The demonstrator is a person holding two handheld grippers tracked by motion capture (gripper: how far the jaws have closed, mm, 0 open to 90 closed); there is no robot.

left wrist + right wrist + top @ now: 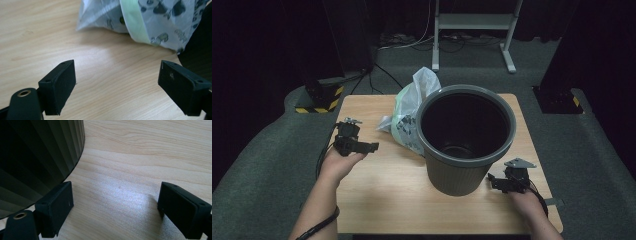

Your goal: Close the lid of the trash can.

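Observation:
A dark grey ribbed bin (466, 137) stands upright on the wooden table (392, 200), with nothing showing inside it. A crumpled plastic bag (409, 112) with a green band and a dark print lies against the bin's left side. My left gripper (373, 147) hovers at the table's left, pointing right at the bag (150, 22), its jaws wide apart with only bare wood between them (116, 80). My right gripper (493, 181) sits at the bin's lower right, open too. In the right gripper view the bin's ribbed wall (37, 157) stands just beyond the left jaw.
The table is small, with carpeted floor (262, 165) dropping away on all sides. A white metal stand (472, 30) and cables lie on the floor behind it. Black posts with yellow-striped bases (319, 97) stand at the back left and right.

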